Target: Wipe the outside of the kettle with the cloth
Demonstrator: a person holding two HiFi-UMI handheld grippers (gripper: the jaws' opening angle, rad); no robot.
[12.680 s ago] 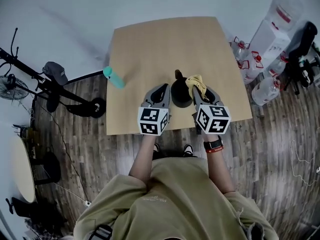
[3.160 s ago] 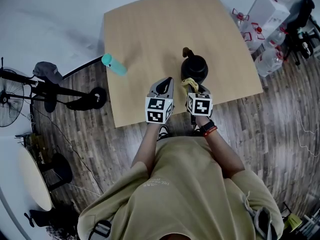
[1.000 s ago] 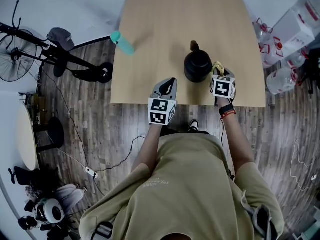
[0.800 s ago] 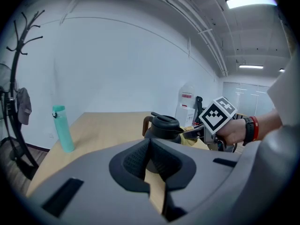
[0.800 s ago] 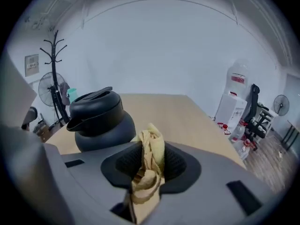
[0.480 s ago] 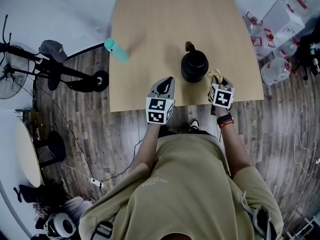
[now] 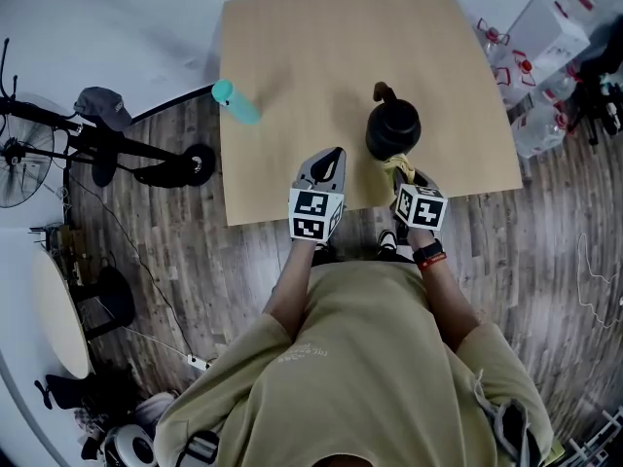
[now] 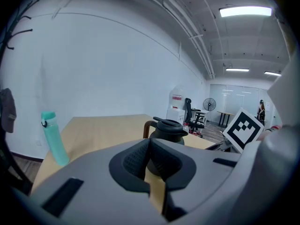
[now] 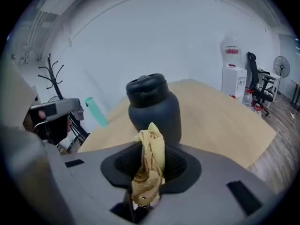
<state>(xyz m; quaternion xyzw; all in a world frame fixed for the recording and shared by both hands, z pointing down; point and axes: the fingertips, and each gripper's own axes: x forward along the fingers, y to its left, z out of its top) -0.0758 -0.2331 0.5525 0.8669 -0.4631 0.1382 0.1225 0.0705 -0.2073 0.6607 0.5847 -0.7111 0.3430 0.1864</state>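
1. Standing upright on the pale wooden counter (image 7: 311, 56), toward its near right part, is the round black kettle (image 7: 392, 129) with a brown handle.
2. The right gripper (image 7: 407, 178) is clenched on a crumpled yellow cloth (image 9: 150, 165); the fabric bunches up between its dark ribbed pads and sticks out above them.
3. In the right gripper view the cloth's tip overlaps the lower front of the kettle's body (image 9: 153, 108); in the head view the cloth lies just beside the kettle's near side. I cannot tell if the two touch.
4. The left gripper (image 7: 329, 159) hangs over the near edge of the counter, left of the kettle and apart from it. Its jaws are pressed together with nothing held between them.
5. In the left gripper view the kettle (image 8: 168, 130) shows past the closed jaws, its handle turned to the left.
6. A slim teal plastic bottle (image 7: 237, 102) stands at the left edge of the counter, well apart from the kettle.
7. A white water dispenser (image 9: 232, 76) stands on the floor beyond the counter's far right side.
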